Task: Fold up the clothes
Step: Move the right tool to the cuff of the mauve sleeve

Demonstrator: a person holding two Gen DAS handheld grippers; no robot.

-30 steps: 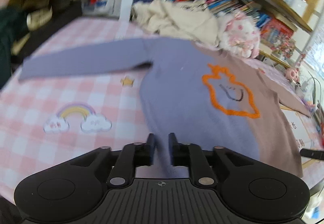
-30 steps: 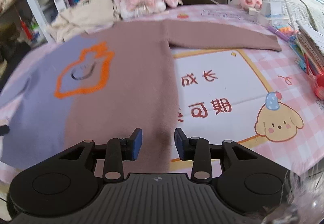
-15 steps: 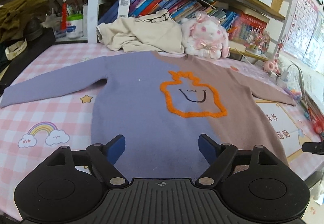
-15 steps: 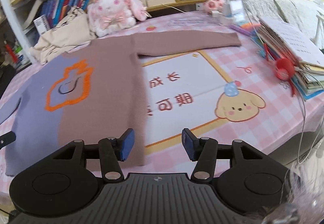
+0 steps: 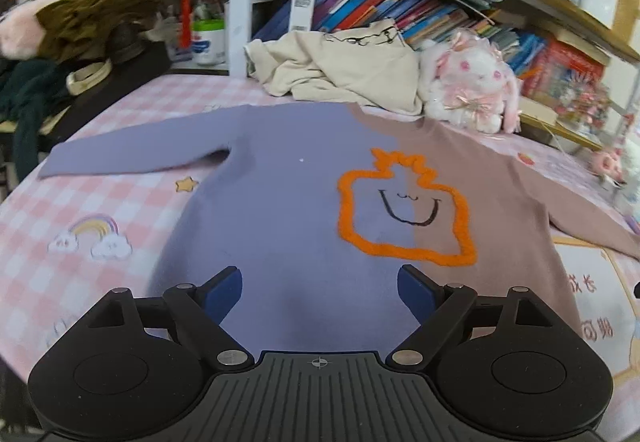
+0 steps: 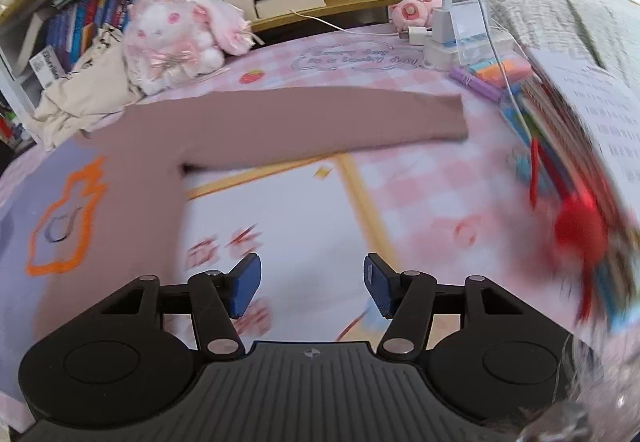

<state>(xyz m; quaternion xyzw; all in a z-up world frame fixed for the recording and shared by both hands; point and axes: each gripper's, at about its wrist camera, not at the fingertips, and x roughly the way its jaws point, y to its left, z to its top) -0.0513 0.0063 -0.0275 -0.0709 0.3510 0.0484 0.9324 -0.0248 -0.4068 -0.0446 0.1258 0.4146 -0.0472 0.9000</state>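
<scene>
Soft lilac-and-mauve knit sweater (image 5: 304,202) flat on pink checked tablecloth (image 5: 80,210) | left gripper (image 5: 320,292) spread, empty | right gripper (image 6: 312,290) spread, empty

Pink checkered table (image 5: 132,202), sweater (image 5: 288,210) spread flat, cream garment (image 5: 344,74), plush bunny (image 5: 472,90), perhaps books (image 6: 560,130)

One two-tone lilac-and-mauve knit sweater (image 5: 304,210), one crumpled cream garment (image 5: 344,74), one pink-and-white plush rabbit (image 5: 472,90), two black grippers.
</scene>
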